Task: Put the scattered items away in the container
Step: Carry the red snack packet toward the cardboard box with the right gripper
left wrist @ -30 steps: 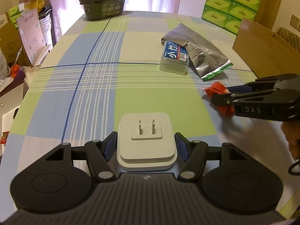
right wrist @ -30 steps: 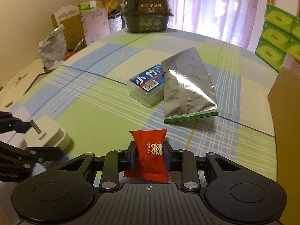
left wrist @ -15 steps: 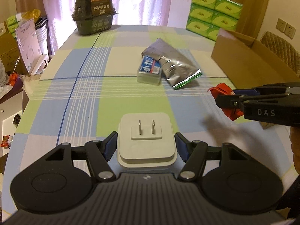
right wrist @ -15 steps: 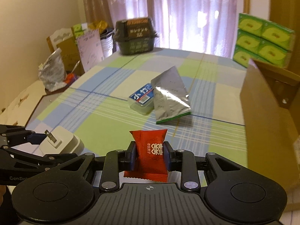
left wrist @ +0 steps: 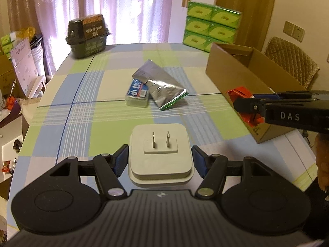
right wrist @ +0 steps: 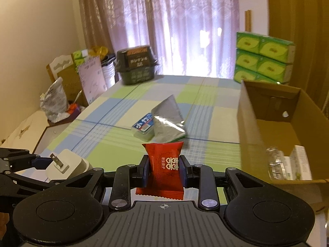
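Left gripper point(left wrist: 160, 157) clamped on a white plug point(left wrist: 160, 154), right gripper point(right wrist: 163, 169) pinching a red candy packet point(right wrist: 164, 167); cardboard box point(right wrist: 273, 138) on the checked tabletop point(left wrist: 102, 115), right of both

There are 2 grippers: the left gripper point(left wrist: 160, 156) has 1 white plug adapter point(left wrist: 160, 154) between its fingers, and the right gripper point(right wrist: 163, 169) has 1 red candy packet point(right wrist: 164, 168). The table point(left wrist: 86, 123) carries 1 silver foil pouch point(left wrist: 162, 88), 1 small clear box with a blue label point(left wrist: 137, 94), 1 dark lidded container point(left wrist: 88, 36) and 1 cardboard box point(left wrist: 232, 76). Behind it, 6 green tissue packs point(left wrist: 211, 29) show in 1 stack.
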{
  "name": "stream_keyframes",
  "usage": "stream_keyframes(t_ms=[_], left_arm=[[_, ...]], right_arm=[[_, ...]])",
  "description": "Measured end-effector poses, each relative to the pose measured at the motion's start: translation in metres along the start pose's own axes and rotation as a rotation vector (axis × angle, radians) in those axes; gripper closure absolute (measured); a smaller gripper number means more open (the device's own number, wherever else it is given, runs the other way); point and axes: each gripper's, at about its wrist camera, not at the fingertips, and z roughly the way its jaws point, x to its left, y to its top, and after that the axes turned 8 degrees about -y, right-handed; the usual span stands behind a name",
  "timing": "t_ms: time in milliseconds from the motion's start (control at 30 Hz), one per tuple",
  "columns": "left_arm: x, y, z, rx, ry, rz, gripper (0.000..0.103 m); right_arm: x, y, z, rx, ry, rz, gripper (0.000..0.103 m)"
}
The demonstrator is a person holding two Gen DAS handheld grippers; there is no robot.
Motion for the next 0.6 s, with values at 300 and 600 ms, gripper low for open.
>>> stream_keyframes(t_ms=[300, 600], left_arm=[[-0.034, 0.010, 0.000, -0.007, -0.042, 0.050, 0.042], [-0.074, 0.033, 0.010, -0.017, -0.109, 0.109, 0.042]], right_arm=[[-0.040, 0.000, -0.032, -0.044, -0.063, 0.054, 0.071], [-0.087, 0.004, -0.059, -0.090, -0.133, 0.123, 0.071]])
